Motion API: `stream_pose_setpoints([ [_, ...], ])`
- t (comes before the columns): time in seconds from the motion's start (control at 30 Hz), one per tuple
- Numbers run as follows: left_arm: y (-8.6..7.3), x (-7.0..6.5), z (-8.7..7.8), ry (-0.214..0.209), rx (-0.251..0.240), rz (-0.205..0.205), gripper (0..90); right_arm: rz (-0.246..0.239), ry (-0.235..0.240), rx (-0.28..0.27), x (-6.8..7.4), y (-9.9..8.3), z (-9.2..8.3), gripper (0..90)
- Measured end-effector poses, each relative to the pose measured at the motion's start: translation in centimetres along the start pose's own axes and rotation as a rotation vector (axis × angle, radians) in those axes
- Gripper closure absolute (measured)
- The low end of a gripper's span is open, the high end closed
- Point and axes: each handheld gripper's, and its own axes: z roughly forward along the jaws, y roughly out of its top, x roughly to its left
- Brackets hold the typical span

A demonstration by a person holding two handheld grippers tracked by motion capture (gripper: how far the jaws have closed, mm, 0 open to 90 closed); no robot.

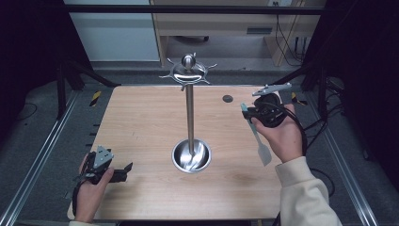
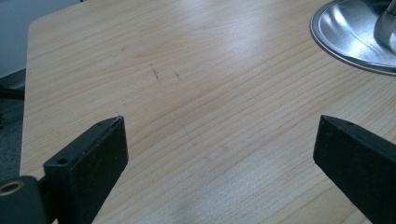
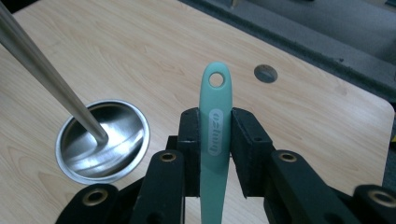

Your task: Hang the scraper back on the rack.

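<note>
A steel utensil stand rises from the middle of the wooden table (image 1: 141,122): a round dish base (image 1: 191,156), a thin pole (image 1: 189,113), and a hooked crown (image 1: 188,69) on top. My right gripper (image 1: 248,114) is held above the table's right side, shut on the teal handle of a spatula (image 1: 258,136) whose pale blade hangs toward the person. In the right gripper view the spatula handle (image 3: 215,121), with its hanging hole, sticks out between the jaws. My left gripper (image 1: 126,170) rests low at the front left, open, with bare table between its fingers (image 2: 93,154).
A small dark round hole (image 1: 227,98) sits in the table near the back right. Metal rails run along both sides of the table. Cables trail on the floor at the right. The stand's base (image 2: 355,37) lies to the front right of the left gripper.
</note>
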Motion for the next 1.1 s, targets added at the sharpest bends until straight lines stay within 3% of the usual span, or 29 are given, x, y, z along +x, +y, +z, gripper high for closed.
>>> stream_pose_setpoints([
  [0.37,0.0,0.0,0.1,0.002,-0.005,-0.003,2.9,-0.026,0.029,-0.091,1.3,1.5,-1.7,74.2],
  [1.1,0.0,0.1,0.0,0.006,-0.004,-0.003,2.9,-0.048,0.077,-0.231,2.3,3.3,-4.9,74.1],
])
